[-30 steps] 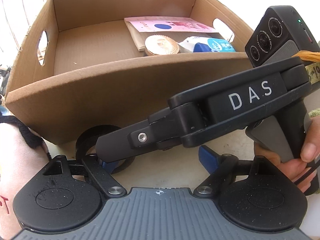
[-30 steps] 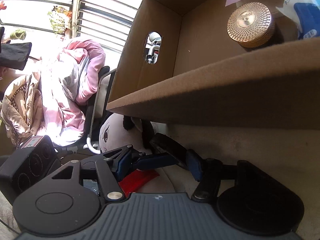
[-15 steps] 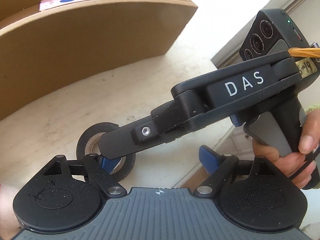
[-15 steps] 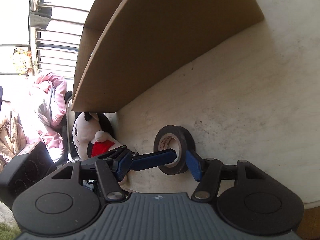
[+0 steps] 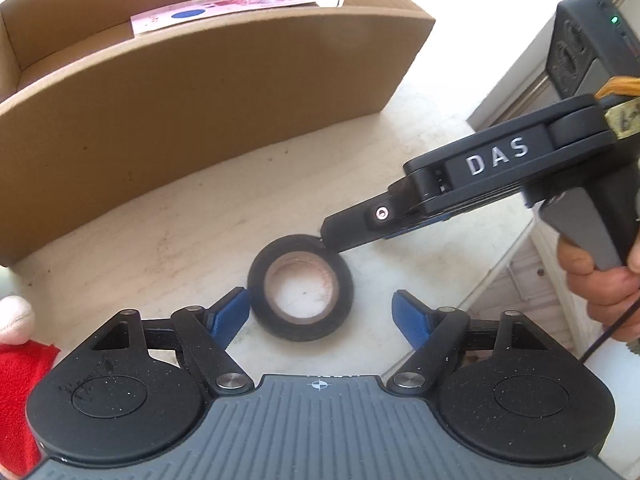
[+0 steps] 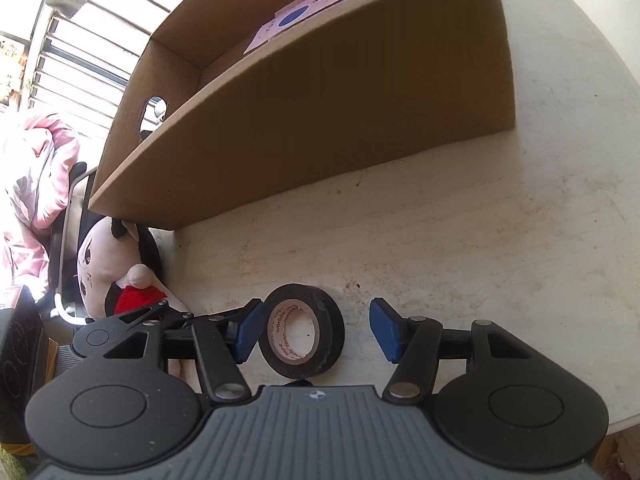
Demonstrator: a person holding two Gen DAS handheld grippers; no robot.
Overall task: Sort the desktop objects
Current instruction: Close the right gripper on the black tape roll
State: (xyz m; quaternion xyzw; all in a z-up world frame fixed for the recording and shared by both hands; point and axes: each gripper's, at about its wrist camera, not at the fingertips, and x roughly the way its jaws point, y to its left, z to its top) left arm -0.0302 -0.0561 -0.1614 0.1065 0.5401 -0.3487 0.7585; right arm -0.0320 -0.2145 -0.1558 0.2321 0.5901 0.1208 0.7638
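Observation:
A black roll of tape (image 5: pixel 300 286) lies flat on the pale table, in front of the cardboard box (image 5: pixel 192 92). My left gripper (image 5: pixel 320 316) is open, and the roll lies between its blue pads without touching them. My right gripper (image 6: pixel 316 330) is open too; in its own view the roll of tape (image 6: pixel 302 336) lies between its pads, against the left one. In the left wrist view the right gripper's black finger (image 5: pixel 352 230) rests at the roll's far right rim. A pink card (image 5: pixel 216 10) lies inside the box.
The table edge (image 5: pixel 500 264) runs close on the right of the roll. A plush doll with a red piece (image 6: pixel 116 276) sits at the table's left edge. Bare tabletop (image 6: pixel 480 220) lies to the right of the box.
The right gripper has opened and let go of the tape roll, which now lies flat on the table. Both grippers have drawn back from the box toward the table's front edge.

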